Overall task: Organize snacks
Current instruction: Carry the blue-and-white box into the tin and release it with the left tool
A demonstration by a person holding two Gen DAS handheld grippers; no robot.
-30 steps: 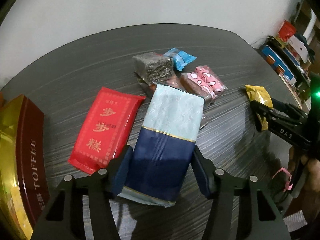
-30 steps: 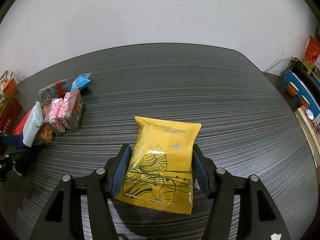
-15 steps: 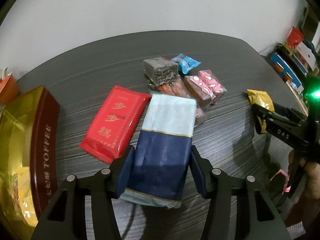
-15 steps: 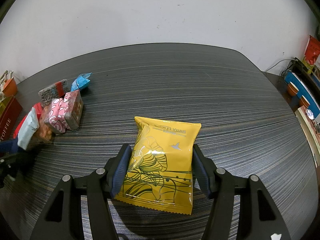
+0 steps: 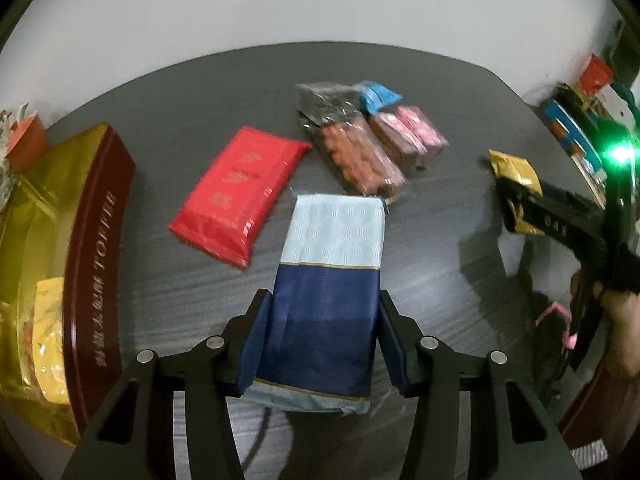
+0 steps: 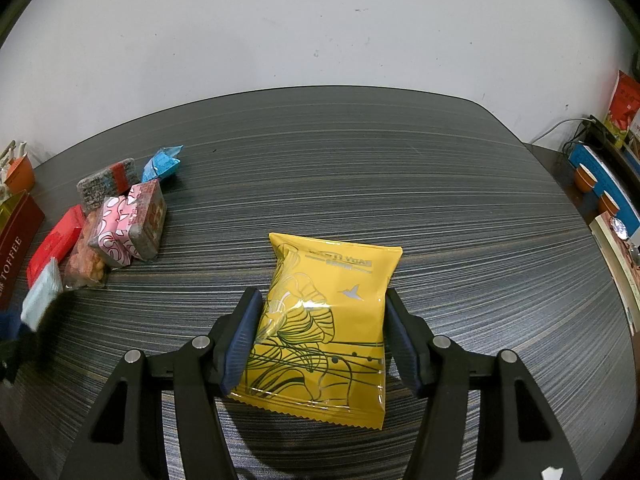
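A packet, light blue above and navy below (image 5: 332, 240), sits between the pads of my left gripper (image 5: 324, 300). The jaws are closing and the pads press its sides. At the far left of the right wrist view its pale end (image 6: 40, 304) shows. My right gripper (image 6: 322, 296) is shut on a yellow packet (image 6: 328, 312) just above the table. On the table lie a red packet (image 5: 240, 196), an orange-brown snack pack (image 5: 360, 160), pink packs (image 5: 412, 136), a dark grey block (image 5: 328, 104) and a small blue candy (image 5: 376, 96). An open gold and maroon toffee tin (image 5: 92, 260) stands at the left.
The tin holds a yellow packet (image 5: 48, 340). An orange cup (image 6: 18, 172) stands behind it. The dark striped table (image 6: 400, 184) ends at a white wall. Off its right edge are shelves with boxes and cups (image 6: 600, 184). A person's hand (image 5: 624, 320) holds the right gripper.
My left gripper has drawn back from the pile with the blue packet, uncovering the orange-brown pack; the toffee tin fills more of its view. The right gripper and yellow packet have stayed put.
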